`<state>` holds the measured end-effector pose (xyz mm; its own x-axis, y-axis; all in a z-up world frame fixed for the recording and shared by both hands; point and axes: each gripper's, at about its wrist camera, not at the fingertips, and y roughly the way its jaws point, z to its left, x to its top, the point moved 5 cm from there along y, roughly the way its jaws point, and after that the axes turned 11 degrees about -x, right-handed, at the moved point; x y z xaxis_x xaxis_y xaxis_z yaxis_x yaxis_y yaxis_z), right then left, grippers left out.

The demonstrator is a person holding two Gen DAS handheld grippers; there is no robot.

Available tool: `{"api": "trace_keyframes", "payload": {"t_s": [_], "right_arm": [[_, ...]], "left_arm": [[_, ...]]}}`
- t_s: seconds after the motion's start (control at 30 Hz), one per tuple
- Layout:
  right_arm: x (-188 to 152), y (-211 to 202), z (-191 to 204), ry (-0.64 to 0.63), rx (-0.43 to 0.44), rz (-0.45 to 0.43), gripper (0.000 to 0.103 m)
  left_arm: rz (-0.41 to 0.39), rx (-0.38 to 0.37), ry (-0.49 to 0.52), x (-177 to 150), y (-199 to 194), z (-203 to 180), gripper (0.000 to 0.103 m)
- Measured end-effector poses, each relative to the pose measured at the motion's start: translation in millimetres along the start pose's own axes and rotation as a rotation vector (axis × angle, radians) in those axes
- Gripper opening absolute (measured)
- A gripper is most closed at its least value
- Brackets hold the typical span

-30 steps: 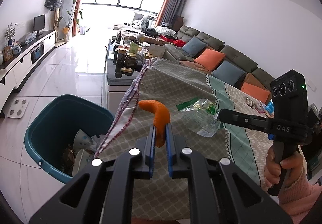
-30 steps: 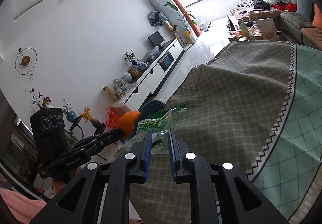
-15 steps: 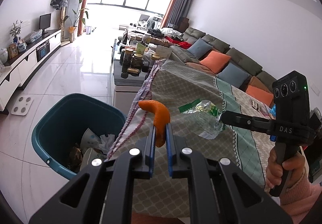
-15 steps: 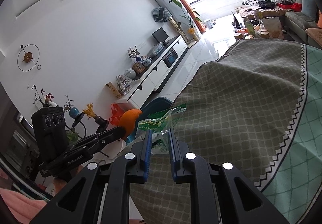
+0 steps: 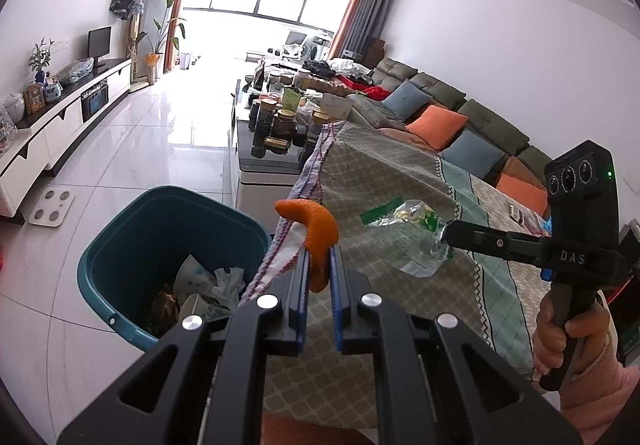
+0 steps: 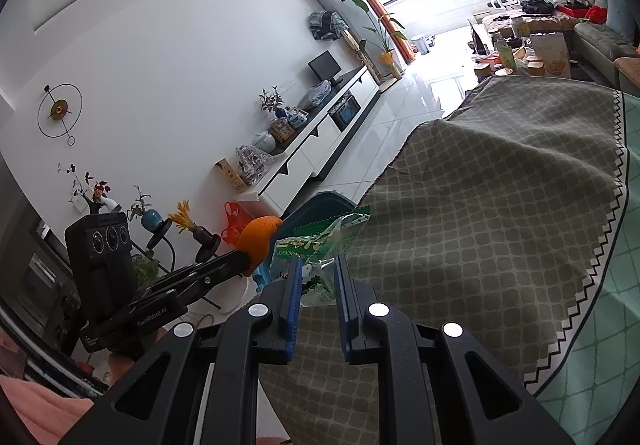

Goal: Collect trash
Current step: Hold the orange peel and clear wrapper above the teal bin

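My left gripper [image 5: 319, 257] is shut on a curved orange peel [image 5: 316, 223], held above the table's left edge near the teal trash bin [image 5: 120, 245]. My right gripper [image 6: 317, 269] is shut on a clear and green plastic wrapper [image 6: 316, 241], held over the tablecloth. The right gripper [image 5: 452, 235] and its wrapper [image 5: 408, 237] also show in the left wrist view. The left gripper [image 6: 244, 259] with the peel [image 6: 260, 235] shows in the right wrist view. The bin [image 6: 324, 203] holds paper and other trash.
The table has a grey-green patterned cloth [image 5: 380, 173] hanging over its edge. A low coffee table with jars [image 5: 276, 129] stands beyond it. A sofa with cushions [image 5: 440, 117] runs along the right. A white TV cabinet [image 5: 60, 125] lines the left wall.
Both grippers have moved left toward the bin with their loads. The bin now sits closer and more fully in the left wrist view.
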<state>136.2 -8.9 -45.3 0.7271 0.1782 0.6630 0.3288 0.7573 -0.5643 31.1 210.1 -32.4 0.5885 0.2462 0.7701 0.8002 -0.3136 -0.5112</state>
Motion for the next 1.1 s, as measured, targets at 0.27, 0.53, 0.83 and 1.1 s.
{"api": "trace_keyframes", "payload": {"t_s": [0.27, 0.53, 0.83, 1.1], "right_arm": [[1.6, 5.2, 7.1, -0.011, 0.009, 0.005, 0.017], [1.8, 10.8, 11.7, -0.018, 0.021, 0.015, 0.017], [2.9, 16.9, 17.7, -0.025, 0.034, 0.028, 0.017], [4.4, 22.9, 22.5, -0.034, 0.036, 0.038, 0.017]], "left_arm": [[-0.012, 0.022, -0.006, 1.2, -4.1, 8.0, 0.011], [-0.013, 0.042, -0.014, 0.6, -4.8, 15.0, 0.011], [-0.013, 0.061, -0.026, -0.8, -5.2, 21.3, 0.011], [-0.015, 0.075, -0.033, -1.1, -6.0, 25.4, 0.011]]}}
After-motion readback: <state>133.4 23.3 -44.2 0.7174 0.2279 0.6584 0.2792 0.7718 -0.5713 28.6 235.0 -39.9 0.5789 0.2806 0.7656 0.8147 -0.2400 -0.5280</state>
